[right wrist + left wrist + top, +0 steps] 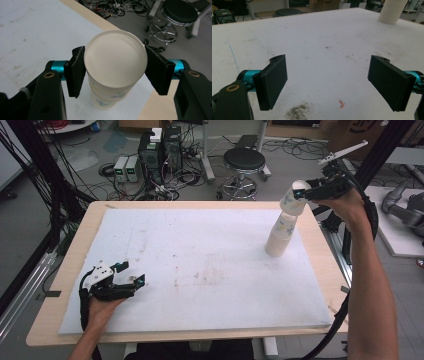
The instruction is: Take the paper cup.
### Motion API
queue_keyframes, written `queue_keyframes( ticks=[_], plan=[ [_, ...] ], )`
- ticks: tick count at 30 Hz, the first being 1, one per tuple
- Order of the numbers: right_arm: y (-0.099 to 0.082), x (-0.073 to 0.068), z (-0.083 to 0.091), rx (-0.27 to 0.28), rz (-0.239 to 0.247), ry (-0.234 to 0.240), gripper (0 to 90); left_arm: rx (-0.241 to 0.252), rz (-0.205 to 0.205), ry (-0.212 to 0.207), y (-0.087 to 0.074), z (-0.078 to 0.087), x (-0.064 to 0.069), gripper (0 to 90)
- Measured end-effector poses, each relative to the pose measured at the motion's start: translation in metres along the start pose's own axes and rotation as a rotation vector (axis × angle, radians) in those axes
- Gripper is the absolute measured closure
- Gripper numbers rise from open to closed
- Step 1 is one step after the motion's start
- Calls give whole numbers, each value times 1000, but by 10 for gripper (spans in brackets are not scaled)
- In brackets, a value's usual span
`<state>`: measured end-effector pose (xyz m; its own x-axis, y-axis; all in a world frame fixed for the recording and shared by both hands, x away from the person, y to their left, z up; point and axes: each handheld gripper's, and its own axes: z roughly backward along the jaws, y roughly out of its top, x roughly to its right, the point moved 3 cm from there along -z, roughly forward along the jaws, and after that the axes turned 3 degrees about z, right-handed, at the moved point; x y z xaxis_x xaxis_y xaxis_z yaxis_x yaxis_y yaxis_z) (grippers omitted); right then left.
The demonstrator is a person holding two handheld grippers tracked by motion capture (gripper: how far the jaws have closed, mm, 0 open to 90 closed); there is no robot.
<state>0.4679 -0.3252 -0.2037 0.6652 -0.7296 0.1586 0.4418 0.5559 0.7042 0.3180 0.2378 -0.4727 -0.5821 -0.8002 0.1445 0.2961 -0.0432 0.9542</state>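
Observation:
A stack of white paper cups [279,237] stands upside down on the white mat at the right, leaning a little. My right gripper [301,194] is shut on the topmost cup [294,200], raised above the rest of the stack. In the right gripper view the two pads press on either side of that cup [115,58], whose base faces the camera, and the stack [103,101] shows beneath it. My left gripper [131,274] rests low at the mat's near left corner, open. Its jaws stand wide apart over bare mat [329,85], and the cup stack [390,12] is far off.
A white foam mat [200,270] covers most of the wooden table [65,270]. Beyond the far edge stand a black stool [244,162] and computer boxes with cables [160,150]. A small red speck [341,104] and a dark smudge [298,112] mark the mat near my left gripper.

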Motion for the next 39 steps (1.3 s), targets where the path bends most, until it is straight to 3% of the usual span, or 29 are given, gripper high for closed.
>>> queue_keyframes(
  ticks=[7, 14, 15, 17, 27, 29, 30, 34, 39],
  plan=[
    [3, -7, 3, 4, 5, -4, 377, 0, 0, 0, 0, 0, 0, 160],
    [1, -34, 5, 68, 24, 42, 377, 1, 3, 0, 0, 0, 0, 160],
    [-2, -47, 6, 97, 39, 68, 376, 0, 4, 2, 0, 0, 0, 160],
    [-4, -59, 7, 147, 53, 94, 377, -1, 14, 2, 0, 0, -1, 160],
    [-17, -120, 0, 245, 102, 212, 376, -1, 13, -2, 0, 0, -1, 160],
    [-17, -124, -2, 251, 112, 218, 376, -1, 13, -2, 0, 0, -1, 160],
    [-18, -136, -5, 272, 120, 241, 376, -1, 11, -3, 0, 0, -1, 160],
    [-23, -154, -11, 303, 129, 268, 376, -1, 14, -1, 0, 0, -1, 160],
    [-35, -168, -20, 339, 120, 297, 376, 2, 13, -5, 0, 0, -1, 160]
  ],
)
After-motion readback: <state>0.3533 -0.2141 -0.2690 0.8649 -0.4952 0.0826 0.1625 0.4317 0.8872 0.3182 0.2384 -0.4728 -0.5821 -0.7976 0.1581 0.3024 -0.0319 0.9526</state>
